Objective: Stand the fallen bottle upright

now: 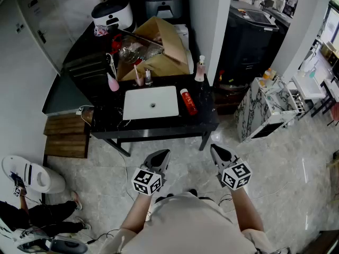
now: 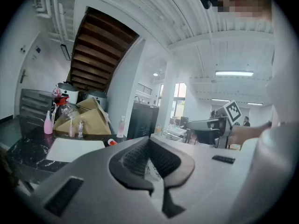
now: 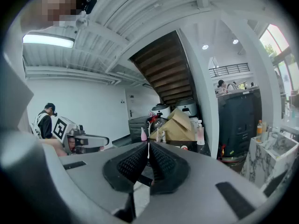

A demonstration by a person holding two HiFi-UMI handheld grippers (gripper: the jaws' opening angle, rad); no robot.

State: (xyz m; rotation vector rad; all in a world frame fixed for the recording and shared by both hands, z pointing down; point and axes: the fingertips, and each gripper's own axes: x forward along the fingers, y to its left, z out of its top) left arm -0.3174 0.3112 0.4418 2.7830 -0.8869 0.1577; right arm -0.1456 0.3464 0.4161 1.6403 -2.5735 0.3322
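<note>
While the person is standing short of the black table [image 1: 204, 118], the left gripper [image 1: 162, 154] and right gripper [image 1: 216, 150] are pointing toward it, each with its jaws clenched together on nothing. The fallen red bottle [image 1: 188, 101] is lying on its side well ahead of the two jaw pairs and between their lines, just beside the white tray [image 1: 137, 107]; a pink pump bottle [image 1: 199, 69] is standing upright beyond it.

Open loft-like workspace, marble floor [image 1: 286, 157], cluttered black table [image 1: 204, 115], rice cooker [image 1: 112, 14], cardboard box [image 1: 164, 41], wooden staircase [image 2: 100, 50] underside
</note>
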